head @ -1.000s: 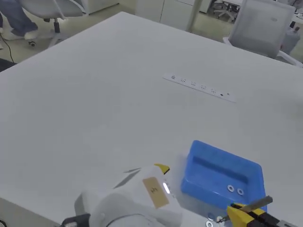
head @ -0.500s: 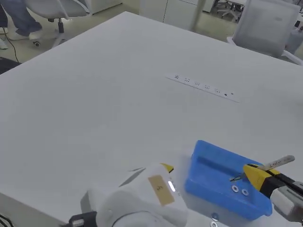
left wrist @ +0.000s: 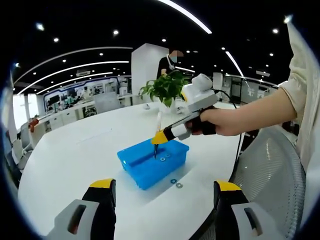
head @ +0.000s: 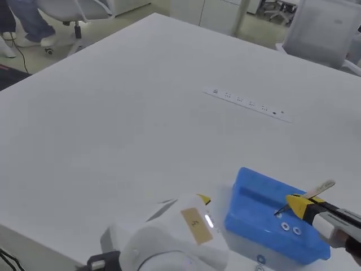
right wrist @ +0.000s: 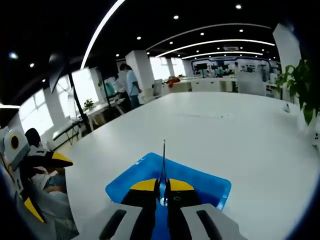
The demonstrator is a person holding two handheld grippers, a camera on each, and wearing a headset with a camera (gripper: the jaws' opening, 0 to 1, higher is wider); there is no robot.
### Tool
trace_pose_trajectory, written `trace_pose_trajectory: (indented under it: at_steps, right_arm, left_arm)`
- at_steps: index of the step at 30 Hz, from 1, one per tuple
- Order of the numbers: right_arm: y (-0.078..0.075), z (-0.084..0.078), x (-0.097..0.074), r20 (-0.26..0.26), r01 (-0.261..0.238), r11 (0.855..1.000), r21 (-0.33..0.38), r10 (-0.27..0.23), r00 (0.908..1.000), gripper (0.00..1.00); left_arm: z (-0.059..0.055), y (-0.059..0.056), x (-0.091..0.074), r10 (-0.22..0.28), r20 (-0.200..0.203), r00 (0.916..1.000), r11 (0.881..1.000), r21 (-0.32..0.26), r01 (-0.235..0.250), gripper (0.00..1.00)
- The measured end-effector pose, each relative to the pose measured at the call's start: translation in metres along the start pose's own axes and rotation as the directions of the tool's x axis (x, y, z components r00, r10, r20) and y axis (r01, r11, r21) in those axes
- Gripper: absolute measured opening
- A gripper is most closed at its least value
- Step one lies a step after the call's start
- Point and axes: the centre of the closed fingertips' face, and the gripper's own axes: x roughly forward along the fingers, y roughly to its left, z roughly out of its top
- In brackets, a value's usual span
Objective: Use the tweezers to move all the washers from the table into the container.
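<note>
A white desk (head: 141, 113) carries a blue rectangular container (head: 254, 195) near its front edge. The right claw (head: 296, 204), with yellow tips, is clenched on a thin pair of tweezers (head: 320, 187) and hangs over the container. The tweezers' pointed end angles down inside the blue walls. Whether anything is pinched in that point is too small to tell. Two washers (head: 285, 227) lie side by side on the container's floor, just beside the tweezers' point. In the left gripper view, a hand (left wrist: 220, 122) holds the right claw above the container, and two loose washers (left wrist: 173, 181) sit on the desk just in front of the container's near corner. The left claw (left wrist: 165, 185) is released, its yellow-tipped jaws spread wide and gripping nothing, near the container and to the left of it in the head view. In the right gripper view, the jaws press together around the tweezers, which rise straight up over the blue container.
</note>
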Motion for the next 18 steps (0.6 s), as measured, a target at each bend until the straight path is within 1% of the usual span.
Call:
trace_pose_trajectory:
  at_steps: [3, 6, 7, 8, 9, 10, 15, 18]
  right_arm:
    - [-0.005, -0.006, 0.005, -0.028, 0.003, 1.0, -0.006, -0.004, 0.9996, 0.03]
    - [-0.006, -0.006, 0.008, -0.033, 0.001, 1.0, -0.005, -0.001, 0.9994, 0.03]
    - [-0.007, -0.008, 0.009, -0.043, 0.004, 1.0, 0.001, -0.004, 0.9991, 0.03]
    - [-0.009, -0.011, 0.01, -0.053, 0.012, 1.0, 0.028, -0.01, 0.9985, 0.03]
    - [-0.01, -0.013, 0.01, -0.06, 0.015, 0.999, 0.037, -0.013, 0.9981, 0.03]
    - [-0.011, -0.014, 0.011, -0.073, 0.021, 0.999, 0.028, -0.019, 0.9971, 0.03]
    - [-0.012, -0.015, 0.011, -0.078, 0.022, 0.999, 0.029, -0.02, 0.9968, 0.03]
    - [-0.012, -0.019, 0.01, -0.087, 0.03, 0.999, 0.03, -0.027, 0.9958, 0.03]
  left_arm:
    - [0.0, 0.0, 0.0, 0.0, 0.0, 1.0, 1.0, -0.001, 0.0, 0.82]
    - [0.0, 0.0, 0.0, -0.001, -0.002, 1.0, 1.0, 0.001, 0.001, 0.82]
    - [0.0, 0.0, 0.0, 0.0, -0.002, 1.0, 1.0, 0.001, 0.0, 0.82]
    - [0.0, 0.0, 0.0, -0.001, -0.002, 1.0, 1.0, 0.0, 0.001, 0.82]
    - [0.0, 0.0, 0.0, 0.0, 0.0, 1.0, 1.0, -0.002, 0.0, 0.82]
    - [0.0, 0.0, 0.0, 0.0, -0.001, 1.0, 1.0, -0.003, 0.0, 0.82]
    - [-0.001, 0.001, 0.0, 0.001, -0.002, 1.0, 1.0, -0.005, -0.001, 0.82]
    - [-0.001, 0.001, 0.0, 0.002, -0.003, 1.0, 1.0, -0.008, -0.002, 0.82]
